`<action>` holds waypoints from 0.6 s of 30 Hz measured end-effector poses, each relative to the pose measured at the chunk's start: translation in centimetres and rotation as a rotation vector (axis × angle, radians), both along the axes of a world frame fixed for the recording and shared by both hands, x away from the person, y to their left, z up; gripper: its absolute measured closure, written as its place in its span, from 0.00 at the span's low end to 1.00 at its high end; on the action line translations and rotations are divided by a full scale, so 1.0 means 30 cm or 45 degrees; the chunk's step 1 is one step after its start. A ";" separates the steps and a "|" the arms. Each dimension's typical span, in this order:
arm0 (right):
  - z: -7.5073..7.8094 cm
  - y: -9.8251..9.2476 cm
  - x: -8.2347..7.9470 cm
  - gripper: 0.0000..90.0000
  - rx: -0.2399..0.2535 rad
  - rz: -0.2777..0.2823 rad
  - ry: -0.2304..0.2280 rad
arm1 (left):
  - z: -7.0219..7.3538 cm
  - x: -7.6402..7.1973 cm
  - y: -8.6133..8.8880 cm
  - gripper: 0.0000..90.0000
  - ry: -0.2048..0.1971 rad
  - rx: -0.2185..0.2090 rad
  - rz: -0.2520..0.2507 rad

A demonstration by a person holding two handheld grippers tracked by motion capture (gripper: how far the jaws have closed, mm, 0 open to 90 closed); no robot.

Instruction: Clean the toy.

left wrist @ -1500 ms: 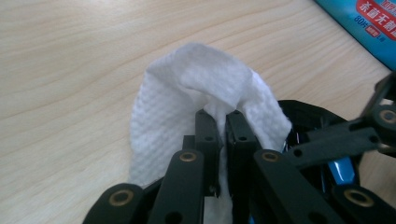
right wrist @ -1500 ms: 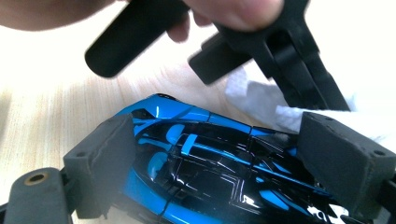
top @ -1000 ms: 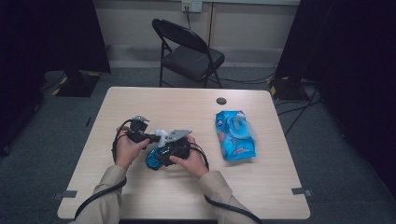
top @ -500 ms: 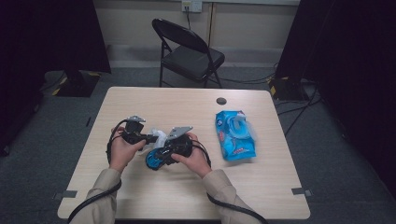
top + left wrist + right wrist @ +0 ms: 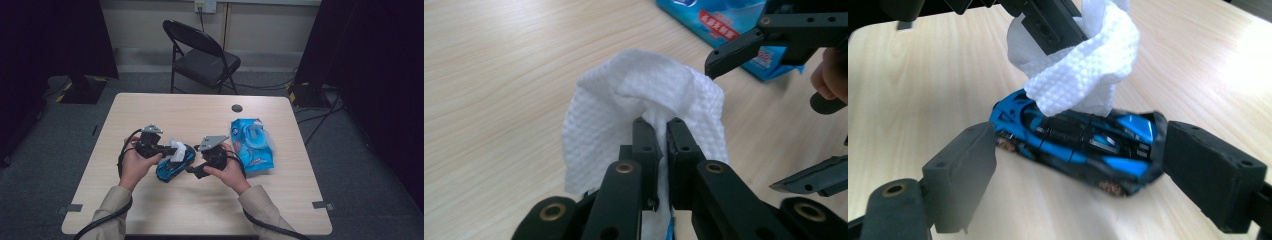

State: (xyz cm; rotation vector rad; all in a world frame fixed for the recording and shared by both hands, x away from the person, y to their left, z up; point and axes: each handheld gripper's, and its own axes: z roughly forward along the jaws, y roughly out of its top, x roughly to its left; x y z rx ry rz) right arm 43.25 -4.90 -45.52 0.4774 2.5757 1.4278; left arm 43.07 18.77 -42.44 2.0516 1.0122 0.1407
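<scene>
The toy car sits on the counter near you, between the spread pads of your right gripper, which stand wide at its nose and tail and don't press it. It looks light, rigid and slick, so hold it by the ends. Your left gripper is clamped on the soft white wipe (limp, no resistance) over the roof. Beyond, the wipes pack lies right; bare counter stretches ahead.

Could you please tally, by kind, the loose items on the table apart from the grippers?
Toy car: 1
White wipe: 1
Blue wipes pack: 1
Small black round object: 1
Total: 4
</scene>
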 end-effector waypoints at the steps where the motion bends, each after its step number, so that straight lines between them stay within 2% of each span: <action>1: 0.003 -0.013 -0.006 0.15 -0.003 0.004 -0.003 | 0.001 -0.004 -0.007 0.95 0.000 -0.001 -0.008; 12: 0.022 -0.118 -0.059 0.15 0.027 -0.015 -0.047 | -0.015 -0.036 -0.110 0.95 0.001 -0.006 -0.100; 18: 0.011 -0.193 -0.098 0.15 0.051 -0.056 -0.054 | -0.049 -0.052 -0.190 0.95 0.020 -0.008 -0.175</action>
